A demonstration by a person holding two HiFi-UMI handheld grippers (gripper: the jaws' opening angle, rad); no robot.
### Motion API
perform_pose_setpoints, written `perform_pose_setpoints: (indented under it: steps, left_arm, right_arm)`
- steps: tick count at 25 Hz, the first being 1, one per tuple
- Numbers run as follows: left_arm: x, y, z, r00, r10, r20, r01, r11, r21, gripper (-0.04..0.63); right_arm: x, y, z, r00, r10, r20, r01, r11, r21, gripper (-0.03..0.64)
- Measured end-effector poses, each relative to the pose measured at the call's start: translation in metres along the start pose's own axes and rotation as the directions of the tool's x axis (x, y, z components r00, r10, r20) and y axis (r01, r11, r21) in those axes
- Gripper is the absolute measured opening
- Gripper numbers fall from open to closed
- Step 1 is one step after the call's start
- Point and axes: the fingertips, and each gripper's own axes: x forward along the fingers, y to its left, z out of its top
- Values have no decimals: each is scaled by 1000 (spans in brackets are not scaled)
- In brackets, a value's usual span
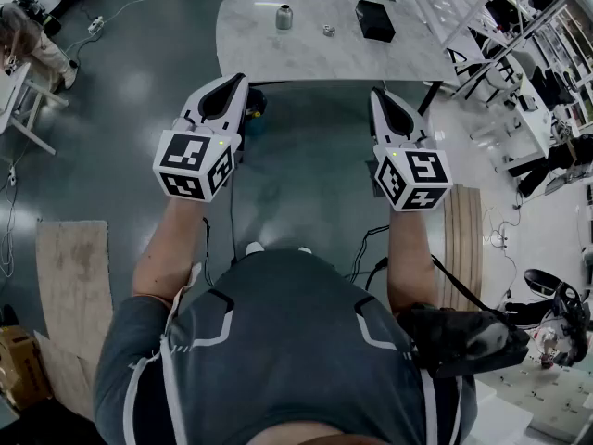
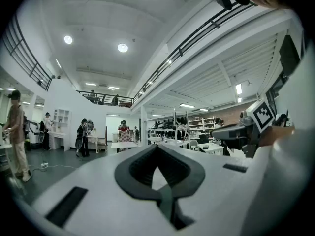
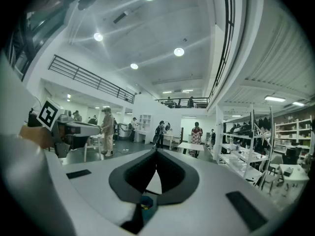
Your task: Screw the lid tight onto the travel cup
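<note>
On the white table (image 1: 278, 58), at 12 o'clock in the head view: travel cup (image 1: 283, 17) upright, lid (image 1: 328, 31) lying apart at its 3 o'clock, black box (image 1: 374, 20) further the same way. Toward the table's near edge, left gripper (image 1: 233, 82) at 7 o'clock of the cup, right gripper (image 1: 378, 94) at 5 o'clock, both held level. Jaws of each pressed together, nothing between.
</note>
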Motion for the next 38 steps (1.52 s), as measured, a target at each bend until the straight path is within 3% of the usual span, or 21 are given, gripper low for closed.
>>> perform_pose_setpoints:
  steps: [6, 27, 33, 38]
  left_arm:
    - [2, 4, -4, 1000, -3, -10, 3, 1000, 26, 9]
    - [1, 79, -27, 999, -38, -7, 38, 999, -21, 9]
    - [28, 87, -34, 999, -43, -19, 42, 999, -18, 9]
    - [59, 114, -35, 1000, 22, -16, -21, 1000, 15, 9]
  right_arm:
    - [6, 2, 1, 1000, 8, 16, -8, 1000, 30, 27]
    - [58, 40, -5, 1000, -19, -19, 19, 1000, 14, 28]
    - [88, 22, -12, 1000, 2, -17, -1, 1000, 21, 28]
    - [137, 3, -13, 999, 49, 7, -50, 998, 32, 28]
